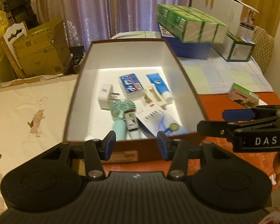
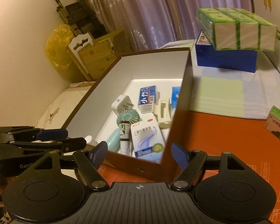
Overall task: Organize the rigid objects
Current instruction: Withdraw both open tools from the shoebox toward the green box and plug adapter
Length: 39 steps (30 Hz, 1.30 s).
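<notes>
Box walls explain most of the layout: the brown box with its white lining stands open-topped just ahead of both grippers, so loose items can be dropped in from above and stay corralled.

Ahead and to the left of the left gripper, a white plug adapter lies on the box floor, prongs toward the middle. Just beyond the same gripper's fingertips sit a mint-green mini fan and a small bottle, overlapping, as dropped things do. Further ahead lies a blue-and-white packet; to its right, a cream plastic piece and a blue-white tube. Nearest the right fingertip, a white and blue carton leans against the near wall.

The left gripper's jaws stand part-way apart with nothing between them, poised over the near rim. The right gripper is spread wider, also empty, facing the box's near corner.

Well to the right of both, a small green box lies alone on the orange table surface, outside the box, and is probably the next thing to gather. Stacked green packs on a blue box sit far behind.
</notes>
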Tool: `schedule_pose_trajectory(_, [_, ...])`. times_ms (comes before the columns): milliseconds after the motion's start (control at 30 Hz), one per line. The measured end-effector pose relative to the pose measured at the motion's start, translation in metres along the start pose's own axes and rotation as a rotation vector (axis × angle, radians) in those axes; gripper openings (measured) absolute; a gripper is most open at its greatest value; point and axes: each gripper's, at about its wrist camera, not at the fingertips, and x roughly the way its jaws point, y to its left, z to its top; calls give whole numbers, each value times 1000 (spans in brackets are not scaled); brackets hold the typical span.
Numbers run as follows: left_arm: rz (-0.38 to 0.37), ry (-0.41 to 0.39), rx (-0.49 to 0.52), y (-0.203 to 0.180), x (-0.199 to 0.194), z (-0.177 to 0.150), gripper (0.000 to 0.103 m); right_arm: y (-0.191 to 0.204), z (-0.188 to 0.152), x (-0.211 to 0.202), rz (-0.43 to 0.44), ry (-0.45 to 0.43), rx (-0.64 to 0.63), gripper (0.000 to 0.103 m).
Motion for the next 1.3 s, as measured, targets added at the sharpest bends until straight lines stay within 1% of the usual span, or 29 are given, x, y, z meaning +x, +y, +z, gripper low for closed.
schedule_pose_trajectory(233, [-27, 20, 10, -31, -4, -10, 44, -22, -12, -21, 13, 26, 16, 77])
schedule_pose_trajectory(467, [-58, 57, 23, -67, -1, -17, 44, -53, -23, -42, 37, 69, 58, 88])
schedule_pose_trajectory(600, [-76, 69, 34, -89, 1, -18, 51, -72, -28, -54, 32, 78, 81, 93])
schedule_pose_trajectory(700, [-88, 72, 44, -106, 3, -18, 52, -88, -34, -63, 14, 91, 90, 97])
schedule_pose_trajectory(833, [-105, 79, 58, -128, 7, -16, 53, -113, -42, -78, -13, 99, 107, 100])
schedule_pose_trajectory(1033, [-140, 89, 85, -165, 15, -13, 53, -144, -53, -100, -67, 96, 114, 101])
schedule_pose_trajectory(1300, [-194, 96, 134, -217, 31, -8, 54, -185, -63, -131, -164, 53, 143, 101])
